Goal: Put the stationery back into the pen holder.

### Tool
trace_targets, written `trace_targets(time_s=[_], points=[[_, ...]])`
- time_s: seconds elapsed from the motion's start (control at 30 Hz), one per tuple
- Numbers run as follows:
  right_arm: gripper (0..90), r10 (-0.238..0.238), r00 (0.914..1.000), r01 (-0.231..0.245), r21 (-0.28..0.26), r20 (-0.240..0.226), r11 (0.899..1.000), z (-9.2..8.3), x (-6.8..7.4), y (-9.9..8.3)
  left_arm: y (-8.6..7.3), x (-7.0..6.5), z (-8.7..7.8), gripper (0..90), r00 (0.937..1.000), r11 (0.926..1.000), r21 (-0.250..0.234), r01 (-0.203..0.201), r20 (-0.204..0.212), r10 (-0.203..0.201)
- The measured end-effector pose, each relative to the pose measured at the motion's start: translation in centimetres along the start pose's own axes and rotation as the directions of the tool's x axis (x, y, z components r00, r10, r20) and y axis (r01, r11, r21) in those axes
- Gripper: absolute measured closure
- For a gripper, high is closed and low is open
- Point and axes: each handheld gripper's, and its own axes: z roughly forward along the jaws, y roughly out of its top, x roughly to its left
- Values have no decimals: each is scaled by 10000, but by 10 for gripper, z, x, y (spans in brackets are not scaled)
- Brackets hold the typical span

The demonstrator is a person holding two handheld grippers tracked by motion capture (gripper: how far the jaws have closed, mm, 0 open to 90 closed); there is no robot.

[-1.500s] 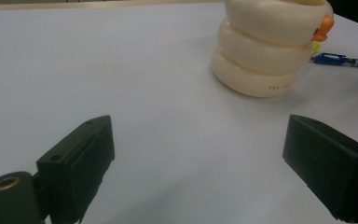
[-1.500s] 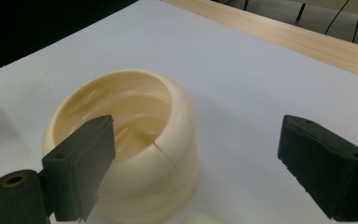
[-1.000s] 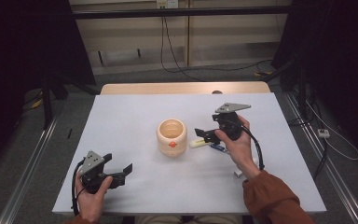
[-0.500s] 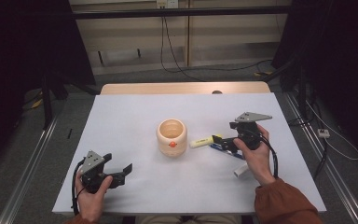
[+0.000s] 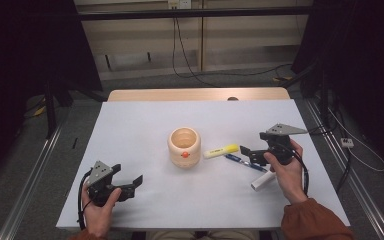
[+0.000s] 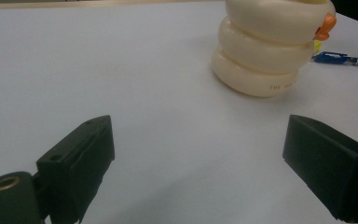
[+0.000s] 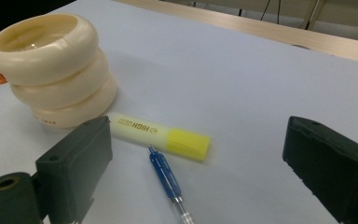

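A cream ringed cup (image 5: 184,146) with an orange knob stands mid-table. Right of it lie a yellow highlighter (image 5: 221,150) and a blue pen (image 5: 245,162). My right gripper (image 5: 246,153) hovers open just right of them, pointing left at the cup. In the right gripper view the highlighter (image 7: 158,135) and the pen (image 7: 168,179) lie between the spread jaws, with the cup (image 7: 51,70) behind at left. My left gripper (image 5: 134,184) rests open near the front left. Its view shows the cup (image 6: 270,46) ahead at right and the pen (image 6: 340,59) beyond.
A white marker (image 5: 262,181) lies under the right hand near the front right. The white table (image 5: 145,125) has bare room at the back and left. Its wooden far edge (image 5: 195,94) borders the floor, where cables trail.
My right gripper has drawn back to the right and slightly toward the person, away from the cup and highlighter. The left gripper and the objects have stayed put.
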Motion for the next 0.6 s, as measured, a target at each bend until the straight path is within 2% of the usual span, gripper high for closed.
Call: trace_targets(time_s=[0.1, 0.3, 0.47, 0.6], points=[[60, -39, 9998, 37, 124, 198, 9999, -4, -3, -1, 0, 1, 1, 89, 10000, 10000, 5, 66, 5, -66], [62, 196, 9987, -211, 313, 480, 9993, -9, -10, -7, -1, 2, 1, 85, 9999, 10000, 22, 89, 96, -89], [97, 353, 9991, -364, 486, 239, 9982, -17, -12, -10, 1, 0, 2, 85, 10000, 10000, 51, -48, 85, 48], [145, 701, 9975, -704, 461, 75, 9965, -27, -17, -16, 0, -1, 2, 86, 10000, 9999, 84, -74, 60, 74]])
